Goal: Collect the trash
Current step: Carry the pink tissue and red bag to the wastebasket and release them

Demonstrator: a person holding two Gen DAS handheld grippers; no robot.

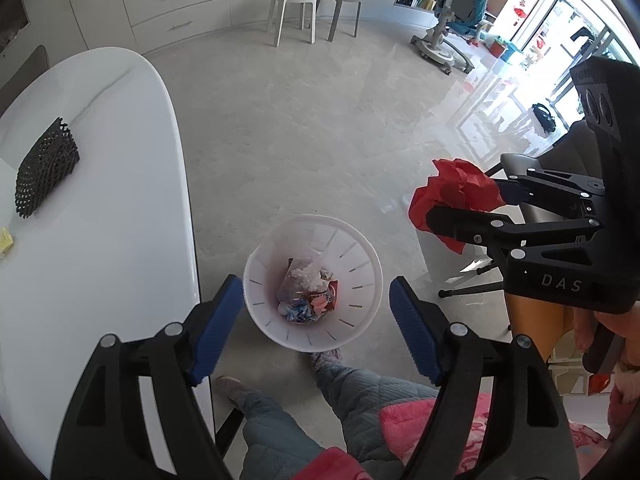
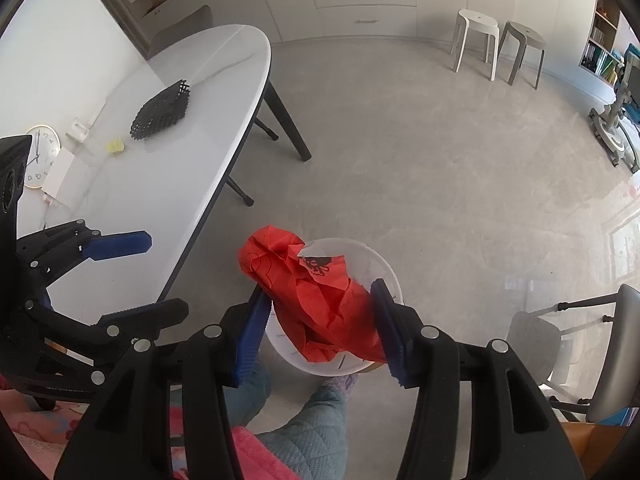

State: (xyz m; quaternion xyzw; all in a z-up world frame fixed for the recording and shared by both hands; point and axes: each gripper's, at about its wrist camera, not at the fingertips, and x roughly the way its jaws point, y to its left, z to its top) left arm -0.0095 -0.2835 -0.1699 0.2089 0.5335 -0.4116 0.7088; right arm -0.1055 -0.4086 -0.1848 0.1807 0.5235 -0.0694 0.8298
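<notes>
The grey tiled floor [image 1: 304,128] fills most of what I see, with white drawer cabinets [image 1: 176,4] along the far wall and two stools [image 1: 316,12], one white and one grey, standing side by side before them. To my left runs the long white worktop [image 1: 100,220], rounded at its far end, carrying a black mesh basket [image 1: 46,166] tipped on its side and a small yellow scrap [image 1: 6,242] near it. A grey chair [image 2: 560,344] stands to my right.

Down on the floor, just in front of my quilted trouser legs [image 1: 352,392] and slippers, sits the white slotted waste bin [image 1: 360,264]. In its bottom lies a small heap of crumpled wrappers and tissue [image 1: 308,292], white, blue and reddish.

My left tool [image 1: 316,320] hangs directly above the bin with its blue pads spread wide, nothing between them; the bin shows through the gap.

My right tool [image 2: 320,320] pinches a crumpled red paper [image 2: 312,296] with black printing on it, the pads pressed into both sides of the wad. From the left wrist view that wad is held up in the air to the right of the bin; from the right wrist view it hangs over the bin's rim [image 2: 384,264].
</notes>
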